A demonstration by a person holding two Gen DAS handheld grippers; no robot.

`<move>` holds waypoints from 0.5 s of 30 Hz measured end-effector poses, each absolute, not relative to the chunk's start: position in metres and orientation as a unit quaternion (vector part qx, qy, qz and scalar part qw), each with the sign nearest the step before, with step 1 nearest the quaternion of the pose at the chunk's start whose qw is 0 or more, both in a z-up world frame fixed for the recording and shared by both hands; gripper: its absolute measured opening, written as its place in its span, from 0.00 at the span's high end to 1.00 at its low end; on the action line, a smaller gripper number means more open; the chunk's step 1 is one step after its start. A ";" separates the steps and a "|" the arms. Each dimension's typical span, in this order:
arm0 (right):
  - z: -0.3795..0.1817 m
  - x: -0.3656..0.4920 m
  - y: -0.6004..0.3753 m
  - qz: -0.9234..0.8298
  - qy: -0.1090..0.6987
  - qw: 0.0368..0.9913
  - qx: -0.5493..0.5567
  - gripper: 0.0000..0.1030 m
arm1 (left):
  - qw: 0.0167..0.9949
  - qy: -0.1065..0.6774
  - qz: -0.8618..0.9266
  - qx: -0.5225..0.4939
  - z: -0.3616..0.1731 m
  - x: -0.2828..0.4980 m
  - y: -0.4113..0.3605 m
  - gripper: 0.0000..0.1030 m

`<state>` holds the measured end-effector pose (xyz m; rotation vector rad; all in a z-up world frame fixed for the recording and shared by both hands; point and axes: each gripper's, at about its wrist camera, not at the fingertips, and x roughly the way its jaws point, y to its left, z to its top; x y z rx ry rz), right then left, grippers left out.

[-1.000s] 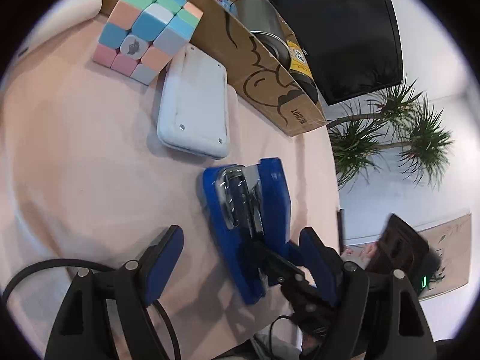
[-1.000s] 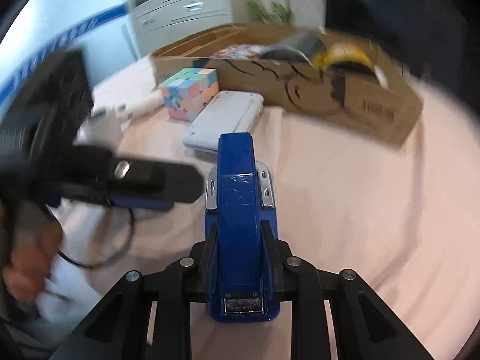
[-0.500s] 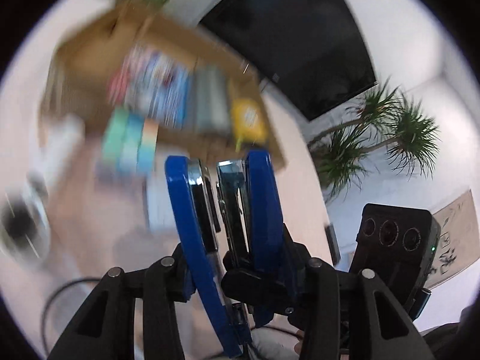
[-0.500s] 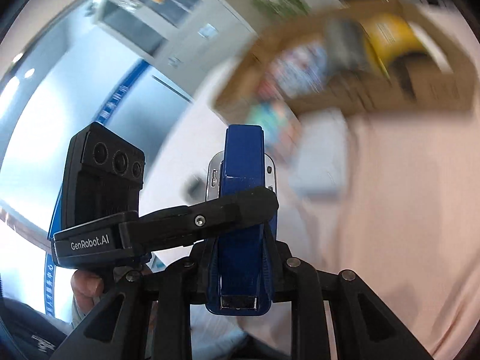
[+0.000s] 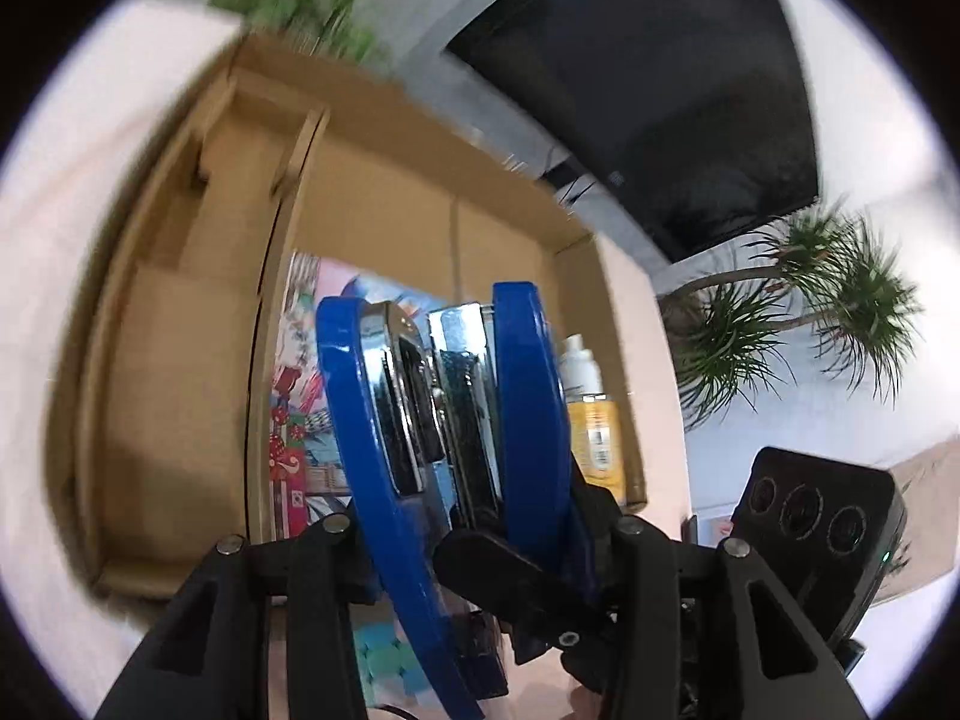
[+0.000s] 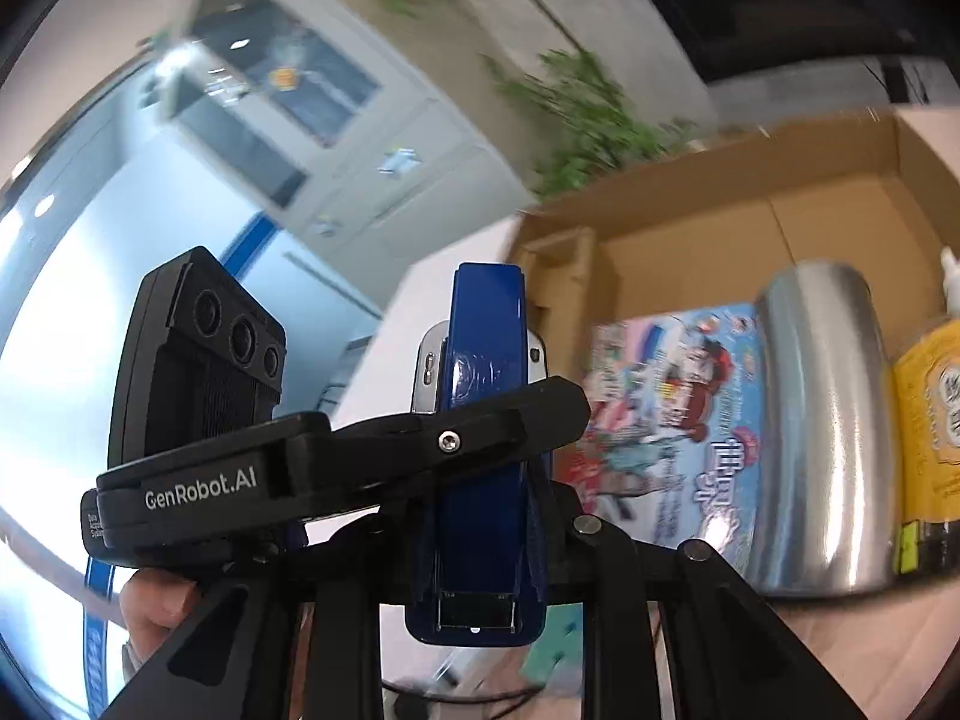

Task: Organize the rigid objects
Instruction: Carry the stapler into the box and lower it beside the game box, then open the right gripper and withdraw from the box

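Observation:
A blue stapler (image 5: 528,420) with a chrome magazine hangs in the air in front of the open cardboard box (image 5: 390,198). My left gripper (image 5: 474,534) is shut on it, one pad on the top arm and one on the base. My right gripper (image 6: 480,540) is shut on the stapler's (image 6: 486,414) two sides near its rear end. In the right wrist view a black finger (image 6: 456,438) of the left gripper crosses over the stapler's top. The pads themselves are hidden behind the stapler.
The box (image 6: 720,222) holds a colourful printed carton (image 6: 672,420), a steel tumbler (image 6: 822,420) and a yellow bottle (image 6: 930,420). Its left compartment (image 5: 174,390) looks bare. A pastel cube (image 6: 552,648) lies below on the pink cloth (image 5: 60,240). A black screen (image 5: 660,90) and a plant (image 5: 810,312) stand behind.
The stapler lay on the cloth with the left gripper open beside it. The left gripper has shut on it, and both grippers have lifted it and carried it up to the box.

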<state>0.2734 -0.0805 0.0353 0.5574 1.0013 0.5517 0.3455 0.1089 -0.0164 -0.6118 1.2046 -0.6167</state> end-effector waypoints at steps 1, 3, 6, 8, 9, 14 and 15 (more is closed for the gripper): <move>0.021 0.285 -0.080 0.246 0.478 0.798 0.271 0.78 | 0.728 0.558 -0.282 -0.281 -0.025 0.352 0.108 0.58; 0.000 0.294 -0.080 0.229 0.497 0.786 0.287 0.78 | 0.716 0.575 -0.276 -0.285 -0.040 0.358 0.109 0.55; -0.020 0.301 -0.074 0.201 0.510 0.788 0.280 0.78 | 0.720 0.579 -0.265 -0.278 -0.049 0.355 0.114 0.48; -0.025 0.302 -0.072 0.175 0.507 0.801 0.266 0.78 | 0.719 0.570 -0.266 -0.294 -0.044 0.350 0.127 0.39; -0.029 0.304 -0.072 0.167 0.503 0.806 0.264 0.78 | 0.724 0.563 -0.265 -0.299 -0.039 0.347 0.133 0.35; -0.038 0.308 -0.059 0.126 0.509 0.820 0.231 0.77 | 0.758 0.524 -0.241 -0.305 -0.013 0.320 0.163 0.31; -0.038 0.308 -0.055 0.129 0.509 0.821 0.226 0.75 | 0.762 0.517 -0.241 -0.305 -0.008 0.313 0.167 0.31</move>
